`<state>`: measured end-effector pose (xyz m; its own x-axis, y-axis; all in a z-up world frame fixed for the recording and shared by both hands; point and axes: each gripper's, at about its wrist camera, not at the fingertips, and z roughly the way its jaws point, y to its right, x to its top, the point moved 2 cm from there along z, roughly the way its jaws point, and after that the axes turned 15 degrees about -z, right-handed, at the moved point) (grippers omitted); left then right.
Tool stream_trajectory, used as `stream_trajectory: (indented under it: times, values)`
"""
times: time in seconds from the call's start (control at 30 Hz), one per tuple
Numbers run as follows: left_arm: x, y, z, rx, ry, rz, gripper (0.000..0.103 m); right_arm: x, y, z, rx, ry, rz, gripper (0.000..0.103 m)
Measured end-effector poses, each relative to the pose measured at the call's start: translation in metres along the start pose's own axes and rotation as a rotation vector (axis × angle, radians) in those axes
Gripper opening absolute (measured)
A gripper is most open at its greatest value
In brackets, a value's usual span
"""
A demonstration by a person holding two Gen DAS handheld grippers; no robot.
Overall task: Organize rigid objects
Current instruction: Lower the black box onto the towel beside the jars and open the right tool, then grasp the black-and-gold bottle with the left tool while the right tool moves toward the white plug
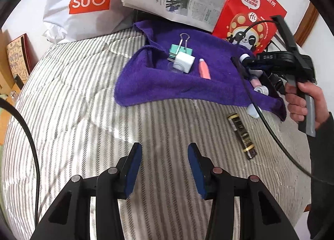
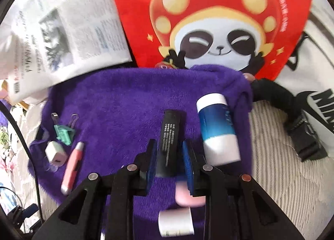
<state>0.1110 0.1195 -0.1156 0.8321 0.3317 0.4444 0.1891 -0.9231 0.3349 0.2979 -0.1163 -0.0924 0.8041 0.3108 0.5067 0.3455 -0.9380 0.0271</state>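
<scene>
Landmark = purple towel (image 2: 117, 97) on the striped bed. R gripper (image 2: 169, 156) sits over its front-right part w/ a black tube (image 2: 170, 135) between the pads; can't tell if they're pressing it or just let go. White/blue bottle (image 2: 217, 129) just right of the tube. Pink pen (image 1: 204, 68), white charger (image 1: 185, 62), teal clip (image 1: 179, 48) mid-towel. L gripper (image 1: 165, 169) released, nothing in it, off the towel's front edge. Black-gold tube (image 1: 243, 136) lies near the towel's front-right corner.

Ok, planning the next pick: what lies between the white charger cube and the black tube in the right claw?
A pink pen, on the purple towel between charger cube and black tube; the right wrist view shows it.
</scene>
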Motion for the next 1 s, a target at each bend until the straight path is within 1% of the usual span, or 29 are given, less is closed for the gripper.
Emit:
stream_trajectory:
  times: [0.13,0.27,0.33,0.4,0.5,0.67,0.77,0.8,0.83,0.87,0.97,1.0]
  values:
    - [-0.008,0.015,-0.002,-0.008,0.005,0.021,0.043,-0.022,-0.004,-0.039,-0.018,0.058,-0.036,0.026]
    - [-0.015,0.033,0.001,-0.008,-0.001,0.045,0.043,-0.062,-0.003,-0.078,-0.039,0.097,-0.082,0.026]
    - [-0.016,0.042,0.002,-0.022,-0.007,0.047,0.043,-0.081,0.001,-0.093,-0.066,0.098,-0.109,0.026]
    - [-0.016,0.052,0.004,-0.038,-0.013,0.051,0.043,-0.098,0.011,-0.104,-0.098,0.093,-0.107,0.026]
    - [-0.016,0.069,0.007,-0.048,-0.006,0.06,0.043,-0.126,0.022,-0.118,-0.106,0.084,-0.097,0.026]
    - [-0.014,0.098,0.022,-0.032,-0.015,0.094,0.043,-0.175,0.031,-0.131,-0.135,0.062,-0.059,0.026]
    - [-0.016,0.113,0.037,-0.001,-0.033,0.111,0.043,-0.193,0.034,-0.136,-0.123,0.064,-0.025,0.026]
    - [-0.017,0.116,0.041,0.016,-0.041,0.112,0.043,-0.198,0.035,-0.137,-0.105,0.067,-0.008,0.026]
    - [-0.018,0.119,0.048,0.053,-0.051,0.117,0.043,-0.2,0.035,-0.138,-0.092,0.071,0.001,0.026]
    - [-0.019,0.12,0.053,0.084,-0.048,0.123,0.043,-0.202,0.036,-0.138,-0.078,0.078,0.016,0.026]
    - [-0.022,0.124,0.056,0.126,-0.014,0.168,0.044,-0.206,0.037,-0.135,-0.052,0.081,0.044,0.026]
    - [-0.023,0.123,0.055,0.154,-0.008,0.189,0.046,-0.207,0.037,-0.133,-0.051,0.078,0.045,0.026]
